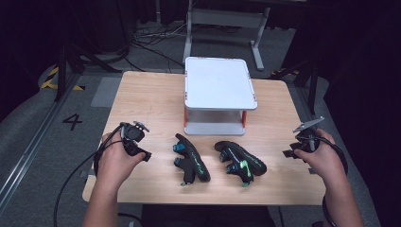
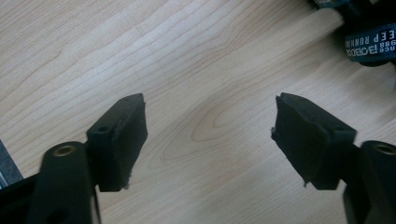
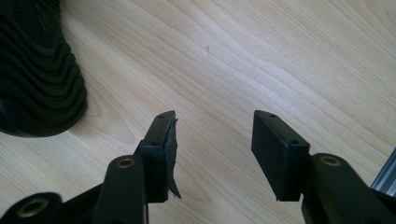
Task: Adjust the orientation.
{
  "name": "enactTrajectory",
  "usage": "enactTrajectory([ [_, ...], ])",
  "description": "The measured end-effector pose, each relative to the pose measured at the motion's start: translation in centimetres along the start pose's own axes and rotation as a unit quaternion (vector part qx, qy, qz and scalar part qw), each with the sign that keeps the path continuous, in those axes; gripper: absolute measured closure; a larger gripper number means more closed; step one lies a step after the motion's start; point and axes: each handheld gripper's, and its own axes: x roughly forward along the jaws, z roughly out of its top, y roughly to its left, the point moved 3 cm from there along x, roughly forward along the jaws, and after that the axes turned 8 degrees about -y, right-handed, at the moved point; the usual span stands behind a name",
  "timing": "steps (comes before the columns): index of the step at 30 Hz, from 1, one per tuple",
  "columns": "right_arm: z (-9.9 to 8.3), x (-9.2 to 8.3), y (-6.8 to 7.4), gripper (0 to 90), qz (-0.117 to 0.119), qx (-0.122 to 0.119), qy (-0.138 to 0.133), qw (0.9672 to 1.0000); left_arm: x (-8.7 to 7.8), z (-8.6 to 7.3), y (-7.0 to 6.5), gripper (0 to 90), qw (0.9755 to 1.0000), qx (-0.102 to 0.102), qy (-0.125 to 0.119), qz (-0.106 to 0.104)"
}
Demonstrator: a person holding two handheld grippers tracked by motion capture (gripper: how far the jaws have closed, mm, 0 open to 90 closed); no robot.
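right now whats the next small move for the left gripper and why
Probably ease the left gripper rightward toward the nearer black sandal with teal straps. Its jaws stand open over bare wooden table, nothing is between them, and the sandal lies on its side just beyond.

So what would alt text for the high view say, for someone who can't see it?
Two black sandals, left sandal and right sandal, lie on a wooden table before a white two-tier rack. A person's hands hold the left tool and right tool either side, open and empty.
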Motion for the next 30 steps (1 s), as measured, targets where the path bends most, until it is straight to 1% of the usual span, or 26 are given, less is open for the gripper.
enactTrajectory([
  [2, -0.2, 0.1, 0.0, 51.1, 0.0, 0.002, 0.001, 1.0, -0.2, 0.0, 0.0, 36.9, 0.9999, -0.005, 0.005, -0.014],
  [3, -0.2, 0.1, -0.1, 51.0, 0.001, 0.007, 0.001, 1.0, -0.3, 0.1, -0.2, 37.5, 0.9997, -0.008, 0.006, -0.02],
  [5, -0.3, 0.3, -0.1, 49.8, 0.001, 0.012, -0.006, 0.9999, -0.6, 0.4, -0.4, 40.6, 0.9995, -0.005, 0.008, -0.028],
  [6, -0.3, 0.3, -0.1, 49.0, 0.004, 0.015, -0.011, 0.9998, -0.6, 0.4, -0.4, 40.6, 0.9995, -0.005, 0.008, -0.028],
  [7, -0.2, 0.3, 0.0, 49.1, 0.008, 0.018, -0.017, 0.9997, -0.8, 0.5, -0.6, 42.4, 0.9995, -0.008, 0.001, -0.031],
  [8, -0.2, 0.3, 0.0, 49.1, 0.008, 0.018, -0.017, 0.9997, -0.8, 0.6, -0.7, 42.4, 0.9994, -0.008, -0.001, -0.035],
  [9, -0.1, 0.3, 0.0, 48.8, 0.01, 0.021, -0.021, 0.9995, -0.8, 0.6, -0.7, 44.2, 0.9993, -0.01, -0.004, -0.037],
  [10, 0.0, 0.3, 0.0, 47.9, 0.01, 0.021, -0.025, 0.9994, -0.8, 0.6, -0.7, 44.3, 0.9991, -0.016, -0.006, -0.038],
  [11, 0.1, 0.3, 0.1, 47.9, 0.009, 0.018, -0.03, 0.9993, -0.8, 0.6, -0.6, 44.6, 0.9993, -0.013, -0.006, -0.034],
  [13, 0.0, 0.3, 0.1, 48.0, 0.011, 0.022, -0.031, 0.9992, -0.9, 0.7, -0.7, 44.8, 0.9995, -0.01, -0.004, -0.029],
  [15, 0.0, 0.3, 0.2, 47.9, 0.012, 0.029, -0.028, 0.9991, -1.1, 0.8, -1.1, 44.9, 0.9994, -0.006, -0.005, -0.034],
  [17, 0.0, 0.2, 0.2, 47.4, 0.008, 0.024, -0.027, 0.9993, -1.2, 1.0, -1.4, 45.1, 0.9993, -0.003, -0.009, -0.037],
  [20, 0.1, 0.4, 0.3, 47.1, 0.011, 0.024, -0.028, 0.9993, -1.0, 1.3, -1.4, 45.9, 0.9989, -0.007, -0.015, -0.043],
  [21, 0.1, 0.4, 0.4, 47.1, 0.013, 0.024, -0.027, 0.9993, -1.0, 1.3, -1.3, 46.1, 0.9989, -0.011, -0.014, -0.043],
  [23, 0.1, 0.4, 0.5, 47.1, 0.012, 0.023, -0.026, 0.9993, -1.0, 1.4, -1.5, 45.8, 0.9992, -0.012, -0.012, -0.037],
  [25, 0.2, 0.4, 0.5, 47.1, 0.011, 0.022, -0.027, 0.9993, -1.1, 1.7, -2.3, 45.2, 0.9992, 0.005, -0.012, -0.037],
  [26, 0.2, 0.4, 0.5, 47.1, 0.011, 0.022, -0.028, 0.9993, -1.2, 1.9, -2.9, 44.1, 0.9987, 0.019, -0.013, -0.045],
  [28, 0.2, 0.3, 0.5, 47.1, 0.011, 0.023, -0.029, 0.9993, -1.4, 2.3, -4.5, 43.5, 0.996, 0.035, -0.019, -0.08],
  [29, 0.2, 0.3, 0.5, 47.1, 0.011, 0.023, -0.028, 0.9993, -1.4, 2.5, -5.5, 43.5, 0.9947, 0.046, -0.022, -0.089],
  [30, 0.2, 0.4, 0.6, 47.1, 0.012, 0.024, -0.027, 0.9993, -1.4, 2.6, -6.1, 43.2, 0.9938, 0.055, -0.023, -0.094],
])
